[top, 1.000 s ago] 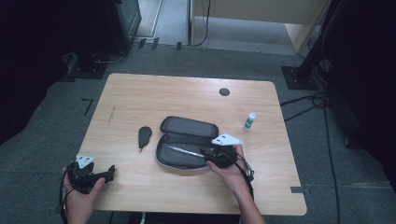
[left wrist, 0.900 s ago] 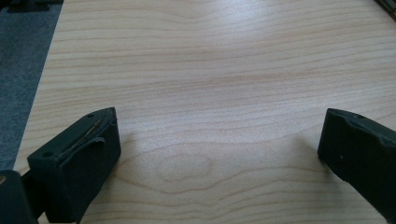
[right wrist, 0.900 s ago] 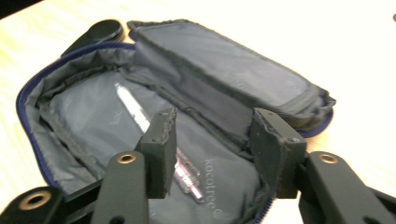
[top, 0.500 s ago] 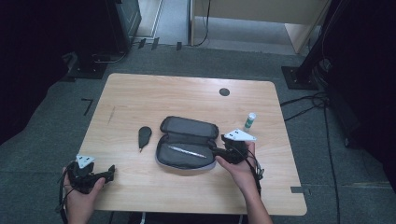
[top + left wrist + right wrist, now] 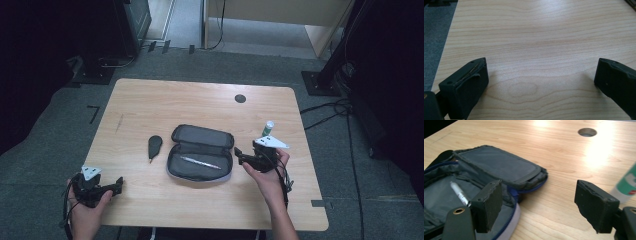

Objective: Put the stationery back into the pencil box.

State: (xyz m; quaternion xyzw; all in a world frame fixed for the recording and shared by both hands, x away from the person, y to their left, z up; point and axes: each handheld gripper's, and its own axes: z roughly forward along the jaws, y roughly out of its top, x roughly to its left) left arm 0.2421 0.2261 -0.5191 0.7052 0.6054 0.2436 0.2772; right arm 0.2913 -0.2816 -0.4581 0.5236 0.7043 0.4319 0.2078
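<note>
since the right gripper has just been opening with nothing between its jaws, we judge the pen already dropped in the open pencil case mid-table. we'd turn right toward the glue stick and close squarely on its middle so it can't tip. left gripper rests wide open at the near left corner. a small dark pouch left of the case isn't in the way.

A small dark teardrop-shaped object is seen at nine o'clock on the wooden table. A round grommet hole is set toward one o'clock.
</note>
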